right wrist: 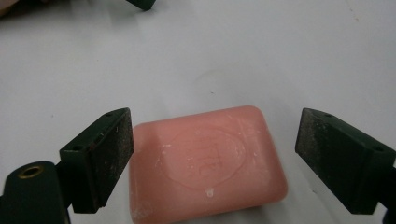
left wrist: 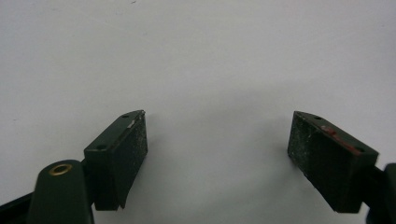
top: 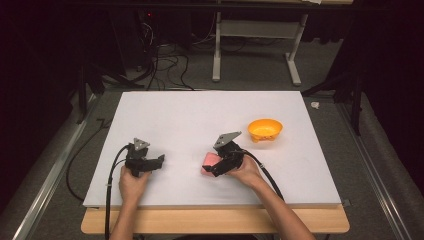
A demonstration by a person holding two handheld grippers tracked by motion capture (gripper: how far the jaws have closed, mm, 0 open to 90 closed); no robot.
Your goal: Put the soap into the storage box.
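On the white rectangular board (top: pixel 200 115) that tops the wooden table, near its front edge, lies a pink rounded bar of soap (right wrist: pixel 205 163). In the high view most of the soap (top: pixel 209 161) is hidden under the right gripper (top: pixel 218 169); a pink corner alone shows at the gripper's left side. The embossed oval mark on the soap's top face is too faint to read. The front lower corner of the bar is cut off by the bottom of the right gripper view.

Right gripper (right wrist: pixel 212 161): jaws spread wide, straddling the bar. Left pad sits just beside the bar's left end, possibly touching; cannot tell for certain. Right pad stands apart from the other end, white board showing between. Bar flat on the board, not lifted.

Left gripper (left wrist: pixel 217 156): jaws spread, bare white board between them. In the high view the left gripper (top: pixel 150 162) sits near the front-left part of the board, well apart from the soap, held in the left hand (top: pixel 132 182). The right hand (top: pixel 247 172) grips its tool from behind.

A small orange plastic bowl (top: pixel 265 130) stands to the right of and behind the right gripper, near but not touching. Its inside is hard to make out.

Open room: the whole rear and centre of the board is bare. The front edge lies close behind both hands. Beyond the far edge are cables and a white frame on the floor, dim.
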